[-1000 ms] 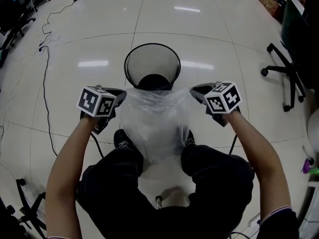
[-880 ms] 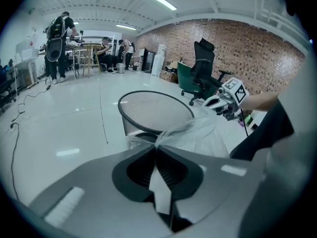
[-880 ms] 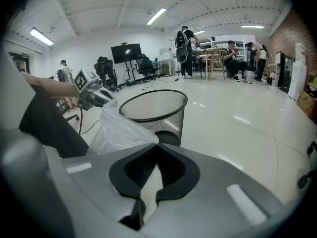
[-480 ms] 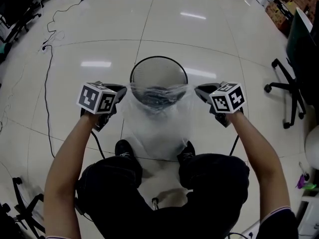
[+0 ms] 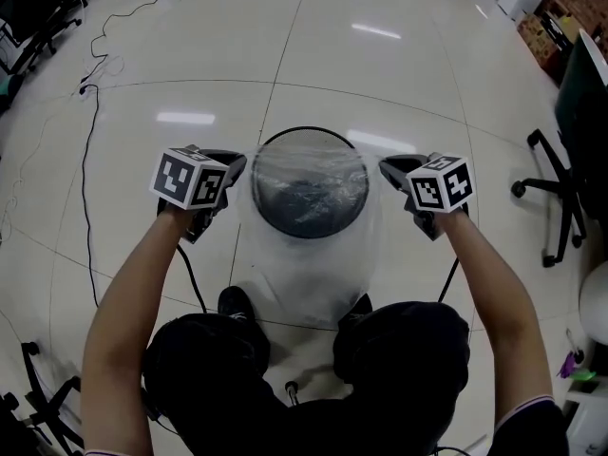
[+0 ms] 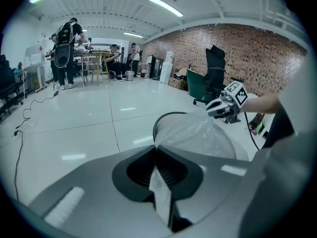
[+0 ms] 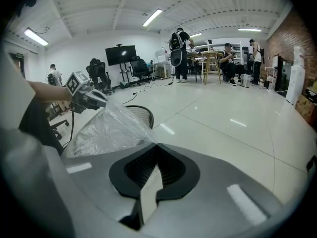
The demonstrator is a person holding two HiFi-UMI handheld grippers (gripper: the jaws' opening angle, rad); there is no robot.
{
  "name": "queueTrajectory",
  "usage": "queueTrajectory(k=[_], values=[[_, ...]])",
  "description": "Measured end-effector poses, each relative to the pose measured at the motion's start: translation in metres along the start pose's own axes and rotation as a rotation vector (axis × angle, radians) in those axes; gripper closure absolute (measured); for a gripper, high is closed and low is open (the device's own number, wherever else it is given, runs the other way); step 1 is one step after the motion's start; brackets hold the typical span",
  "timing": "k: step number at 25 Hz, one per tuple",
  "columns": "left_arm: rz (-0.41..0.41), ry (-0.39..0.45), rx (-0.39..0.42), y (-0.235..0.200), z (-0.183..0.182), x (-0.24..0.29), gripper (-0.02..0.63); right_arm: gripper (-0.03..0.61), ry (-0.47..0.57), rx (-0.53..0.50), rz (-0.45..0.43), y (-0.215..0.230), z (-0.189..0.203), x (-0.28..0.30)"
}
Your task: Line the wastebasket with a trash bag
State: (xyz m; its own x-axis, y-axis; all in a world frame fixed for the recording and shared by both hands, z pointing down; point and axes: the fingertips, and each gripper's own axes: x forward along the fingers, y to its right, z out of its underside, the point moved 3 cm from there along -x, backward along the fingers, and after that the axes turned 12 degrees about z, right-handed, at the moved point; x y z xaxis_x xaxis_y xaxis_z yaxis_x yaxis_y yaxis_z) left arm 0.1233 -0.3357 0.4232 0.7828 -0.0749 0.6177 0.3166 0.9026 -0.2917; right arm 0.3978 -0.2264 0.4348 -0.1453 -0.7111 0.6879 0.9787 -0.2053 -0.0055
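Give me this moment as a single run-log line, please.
left gripper: shut on bag | right gripper: shut on bag | bag: stretched above basket | basket: upright, unlined

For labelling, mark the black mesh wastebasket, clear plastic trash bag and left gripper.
black mesh wastebasket [image 5: 306, 129], head view, far rim
clear plastic trash bag [image 5: 304, 274], head view, near side
left gripper [image 6: 156, 155], left gripper view, jaw tips

wastebasket [image 5: 306, 129]: near rim veiled by trash bag [image 5: 304, 274] | office chair [image 5: 559, 198]: cut by right edge

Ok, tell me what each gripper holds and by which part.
Both hold the trash bag by its top edge: left gripper on the left side, right gripper on the right.
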Motion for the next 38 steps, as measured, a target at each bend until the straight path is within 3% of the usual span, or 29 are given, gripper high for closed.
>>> queueTrajectory(k=[9, 17, 24, 38], values=[[-0.036, 0.004, 0.001, -0.041, -0.025, 0.020, 0.601, 0.577, 0.009, 0.015, 0.005, 0.026, -0.029, 0.037], [-0.069, -0.010, -0.033, -0.080, -0.025, 0.041, 0.601, 0.577, -0.007, 0.017, -0.009, 0.041, -0.035, 0.078], [-0.034, -0.048, -0.033, -0.088, -0.023, 0.071, 0.601, 0.577, -0.012, 0.001, -0.050, 0.036, -0.046, 0.105], [0.029, -0.192, -0.089, -0.099, 0.026, 0.121, 0.601, 0.577, -0.158, -0.013, -0.134, 0.030, -0.005, 0.153]])
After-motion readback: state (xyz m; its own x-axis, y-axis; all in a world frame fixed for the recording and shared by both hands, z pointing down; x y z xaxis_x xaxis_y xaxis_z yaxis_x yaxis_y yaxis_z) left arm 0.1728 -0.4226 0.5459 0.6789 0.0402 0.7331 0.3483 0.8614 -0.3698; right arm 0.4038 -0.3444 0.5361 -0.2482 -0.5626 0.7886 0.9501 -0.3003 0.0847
